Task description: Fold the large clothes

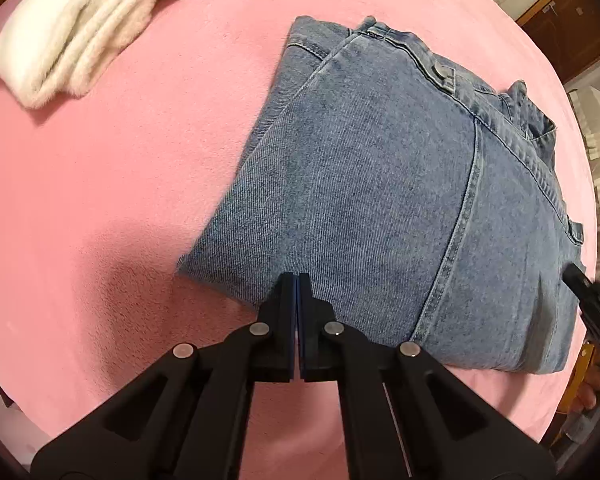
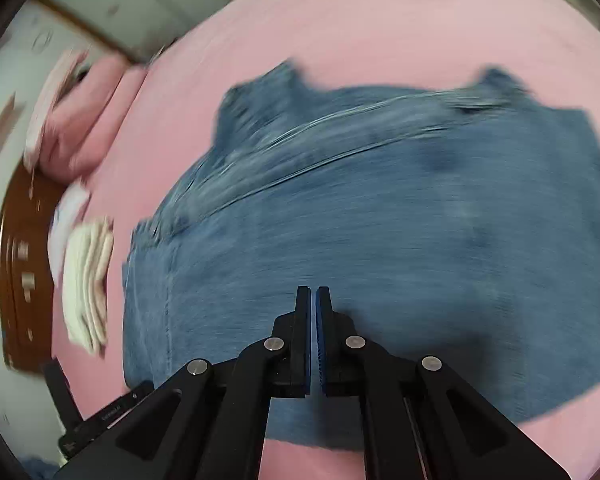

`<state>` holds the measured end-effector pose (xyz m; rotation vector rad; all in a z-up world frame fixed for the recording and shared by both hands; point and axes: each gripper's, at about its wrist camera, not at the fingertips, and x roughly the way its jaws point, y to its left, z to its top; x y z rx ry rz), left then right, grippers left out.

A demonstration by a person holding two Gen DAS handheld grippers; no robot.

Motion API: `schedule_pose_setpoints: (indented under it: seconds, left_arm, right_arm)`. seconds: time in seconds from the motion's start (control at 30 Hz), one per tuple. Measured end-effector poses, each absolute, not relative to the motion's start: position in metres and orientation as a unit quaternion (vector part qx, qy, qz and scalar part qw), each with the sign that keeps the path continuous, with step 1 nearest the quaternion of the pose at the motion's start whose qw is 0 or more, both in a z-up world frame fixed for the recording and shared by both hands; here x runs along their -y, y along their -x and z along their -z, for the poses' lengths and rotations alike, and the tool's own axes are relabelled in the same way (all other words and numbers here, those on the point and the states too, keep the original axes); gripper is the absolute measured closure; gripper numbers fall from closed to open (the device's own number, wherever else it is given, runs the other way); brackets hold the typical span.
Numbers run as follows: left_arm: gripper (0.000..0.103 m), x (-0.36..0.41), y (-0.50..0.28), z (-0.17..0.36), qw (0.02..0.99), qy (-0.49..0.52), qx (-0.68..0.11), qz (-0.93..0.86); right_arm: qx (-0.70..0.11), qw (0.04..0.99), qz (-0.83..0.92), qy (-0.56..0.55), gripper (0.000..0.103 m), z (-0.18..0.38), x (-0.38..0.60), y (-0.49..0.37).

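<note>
Left wrist view shows the folded denim garment (image 1: 380, 200) lying flat on the pink bedspread (image 1: 100, 200), toward its right edge, with a folded white fleece item (image 1: 80, 28) well apart near the far left corner. The left gripper (image 1: 297, 280) hangs over the denim's near edge, its jaws pressed together and holding nothing. The right gripper (image 2: 313, 294), in its own blurred view, hovers above the same denim with only a sliver of gap between the pads, also empty. With the fold looking complete, the risk I judge is a closed fingertip snagging the top layer and dragging it askew, or nudging the stack toward the bedspread's right edge.
</note>
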<state>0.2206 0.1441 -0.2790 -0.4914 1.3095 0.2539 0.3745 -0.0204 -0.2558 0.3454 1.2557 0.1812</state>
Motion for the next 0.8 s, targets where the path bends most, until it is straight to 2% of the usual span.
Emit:
schedule_pose_setpoints:
  seconds: [0.17, 0.33, 0.67, 0.8]
  left_arm:
    - [0.102, -0.143, -0.214, 0.277, 0.761, 0.215, -0.6, -0.12]
    - [0.102, -0.139, -0.213, 0.279, 0.757, 0.224, -0.6, -0.132]
    - [0.102, -0.144, -0.192, 0.284, 0.717, 0.311, -0.606, -0.145]
    - [0.098, -0.142, -0.163, 0.298, 0.681, 0.375, -0.617, -0.12]
  right_arm:
    - [-0.648, 0.749, -0.054, -0.126, 0.1, 0.298, -0.025, -0.409]
    - [-0.657, 0.743, -0.042, -0.121, 0.1, 0.318, -0.034, -0.419]
    - [-0.688, 0.724, -0.033, -0.036, 0.1, 0.351, -0.074, -0.452]
    - [-0.686, 0.727, -0.029, -0.019, 0.1, 0.359, -0.094, -0.46]
